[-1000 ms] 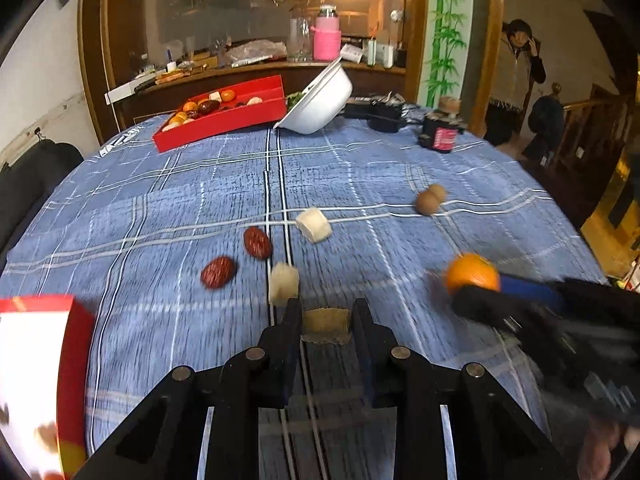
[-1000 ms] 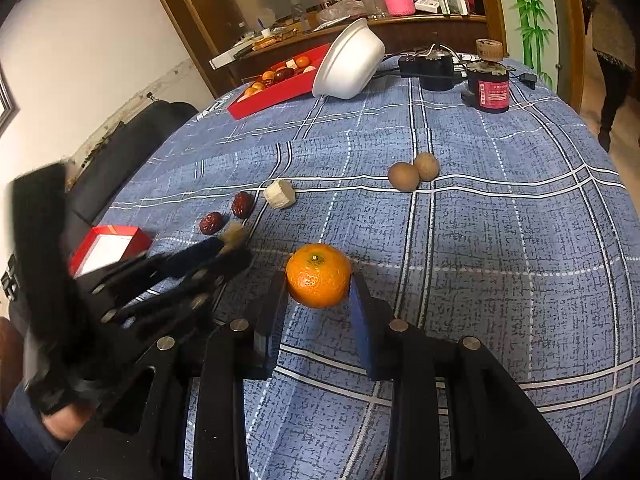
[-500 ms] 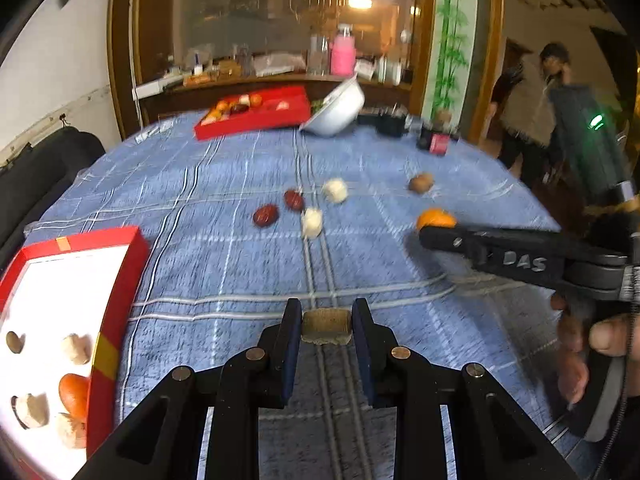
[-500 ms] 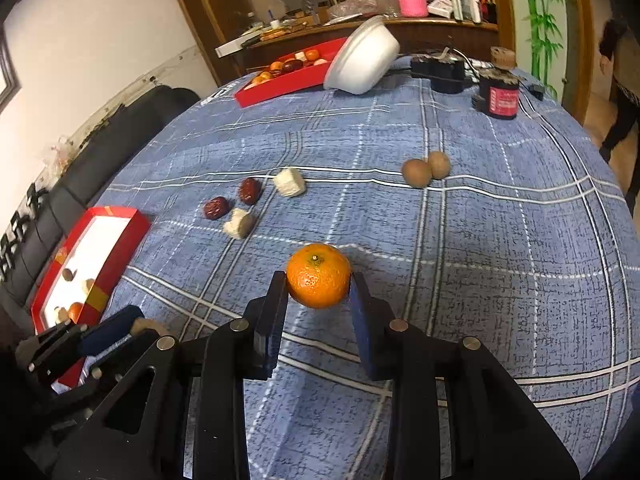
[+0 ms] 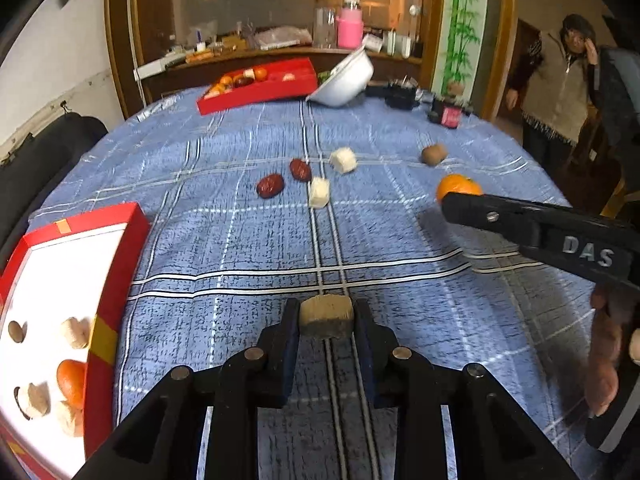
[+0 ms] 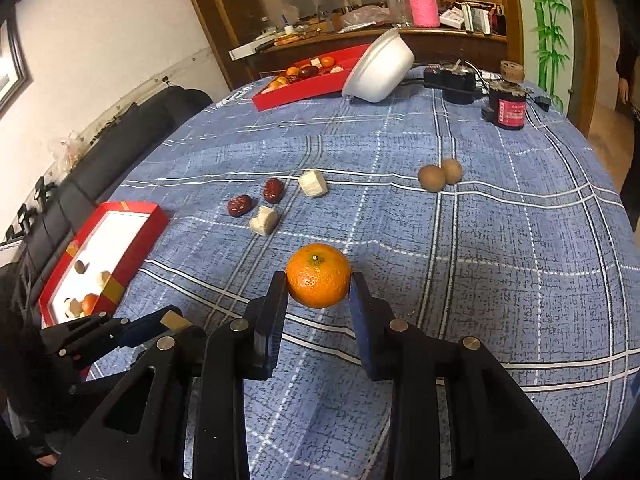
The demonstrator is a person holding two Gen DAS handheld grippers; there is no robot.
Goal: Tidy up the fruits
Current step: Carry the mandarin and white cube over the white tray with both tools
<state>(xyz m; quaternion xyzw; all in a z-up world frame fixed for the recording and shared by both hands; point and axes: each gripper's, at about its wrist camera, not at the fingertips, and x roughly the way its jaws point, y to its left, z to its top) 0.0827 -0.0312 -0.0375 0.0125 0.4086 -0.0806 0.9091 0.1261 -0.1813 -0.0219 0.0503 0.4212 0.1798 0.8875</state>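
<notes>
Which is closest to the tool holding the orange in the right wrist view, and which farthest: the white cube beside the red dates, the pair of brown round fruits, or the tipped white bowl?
1. The white cube, ahead to the left, by the red dates.
2. The pair of brown round fruits, ahead to the right.
3. The tipped white bowl, far across the table, leaning on the far red tray.
</notes>
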